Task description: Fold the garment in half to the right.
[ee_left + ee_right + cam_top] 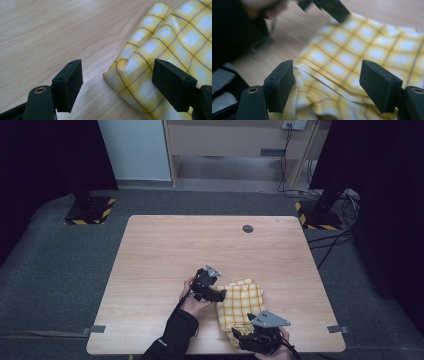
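Note:
A folded yellow checked cloth (pixel 241 301) lies on the wooden table (pixel 165 250), near its front edge. My left gripper (pixel 219 294) sits at the cloth's left edge. In the left gripper view it (pixel 117 82) stands open, with a corner of the cloth (pixel 170 37) lying flat on the wood between the jaws and the pads off it. My right gripper (pixel 239 336) is at the cloth's near end. In the right gripper view it (pixel 327 85) is open too, and loose folds of the cloth (pixel 362 50) lie between the jaws. The left gripper (pixel 329 6) shows blurred beyond the cloth.
A dark round grommet (pixel 248 228) sits near the table's far edge. Grey tape tabs (pixel 97 328) (pixel 337 329) mark the front corners. Two stands with striped bases (pixel 90 210) (pixel 320 215) and cables stand on the floor behind. The right gripper is close to the front edge.

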`<action>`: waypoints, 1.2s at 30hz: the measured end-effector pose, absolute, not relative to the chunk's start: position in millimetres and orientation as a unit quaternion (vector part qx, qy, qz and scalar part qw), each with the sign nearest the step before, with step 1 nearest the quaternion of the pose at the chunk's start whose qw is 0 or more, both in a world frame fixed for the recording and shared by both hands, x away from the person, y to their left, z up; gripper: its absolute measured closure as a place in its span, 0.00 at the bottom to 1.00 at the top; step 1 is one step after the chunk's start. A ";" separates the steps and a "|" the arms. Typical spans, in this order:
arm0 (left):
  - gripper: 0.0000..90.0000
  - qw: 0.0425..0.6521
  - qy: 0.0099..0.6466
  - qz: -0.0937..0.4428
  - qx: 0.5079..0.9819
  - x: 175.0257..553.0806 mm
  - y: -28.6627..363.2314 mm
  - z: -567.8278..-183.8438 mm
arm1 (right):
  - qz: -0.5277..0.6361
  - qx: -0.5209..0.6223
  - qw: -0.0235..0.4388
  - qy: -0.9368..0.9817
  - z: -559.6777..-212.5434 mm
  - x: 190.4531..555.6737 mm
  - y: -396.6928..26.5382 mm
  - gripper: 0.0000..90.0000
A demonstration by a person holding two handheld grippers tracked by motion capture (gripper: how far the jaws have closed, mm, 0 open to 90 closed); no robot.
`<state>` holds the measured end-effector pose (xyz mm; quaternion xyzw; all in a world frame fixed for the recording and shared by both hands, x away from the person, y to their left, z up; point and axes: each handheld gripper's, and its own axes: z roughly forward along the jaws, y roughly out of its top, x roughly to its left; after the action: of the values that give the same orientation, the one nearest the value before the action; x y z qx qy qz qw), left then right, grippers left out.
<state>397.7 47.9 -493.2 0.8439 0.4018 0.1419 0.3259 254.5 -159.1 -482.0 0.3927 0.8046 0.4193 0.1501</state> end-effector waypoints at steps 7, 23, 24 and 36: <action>0.26 0.322 0.405 0.155 0.841 397.7 50.3 -494.7 | 0.397 0.418 0.126 0.807 -509.7 266.6 -171.6 0.29; 0.21 0.327 0.418 0.139 0.836 400.8 56.5 -498.9 | 0.401 0.413 0.141 0.806 -523.3 263.1 -173.1 0.29; 0.21 0.329 0.421 0.137 0.834 401.1 57.6 -498.7 | 0.402 0.413 0.140 0.805 -524.6 263.2 -173.3 0.29; 0.22 0.377 0.423 0.087 0.819 380.6 76.0 -485.2 | 0.438 0.420 0.156 0.779 -502.3 275.8 -181.9 0.25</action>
<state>380.6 76.0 -485.2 0.8189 0.4234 0.0873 0.3775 275.8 -181.9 -502.3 0.4204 0.7794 0.4375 0.1560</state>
